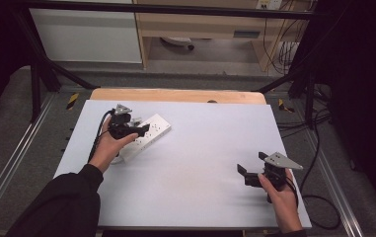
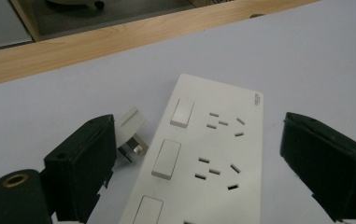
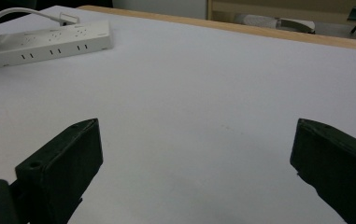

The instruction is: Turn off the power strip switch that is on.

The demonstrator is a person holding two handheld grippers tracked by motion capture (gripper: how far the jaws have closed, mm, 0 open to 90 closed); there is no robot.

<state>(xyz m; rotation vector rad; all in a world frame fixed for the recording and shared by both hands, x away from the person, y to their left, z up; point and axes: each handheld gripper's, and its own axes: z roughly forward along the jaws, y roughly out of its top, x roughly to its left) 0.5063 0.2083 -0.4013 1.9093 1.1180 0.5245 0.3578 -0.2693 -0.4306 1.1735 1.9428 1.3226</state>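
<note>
A white power strip (image 1: 152, 131) with rocker switches and several sockets lies at an angle on the left of the pale table top (image 1: 195, 148). My left gripper (image 1: 135, 129) hovers over it, held by a hand in a dark sleeve. In the left gripper view its jaws stand wide apart, and my left gripper (image 2: 199, 126) is open above the strip (image 2: 213, 158) without touching it. A small white plug (image 2: 131, 133) lies on the table beside the strip, close to the left jaw. My right gripper (image 1: 252, 164) is open over bare table at the right front, and in its own view my right gripper (image 3: 198, 128) holds nothing.
The strip's white cable (image 3: 12, 14) trails off toward the table's left side. A wooden strip (image 1: 175, 95) runs along the table's far edge. Black frame bars (image 1: 42, 64) stand at the back corners, and loose cables (image 1: 319, 197) lie on the floor at the right.
</note>
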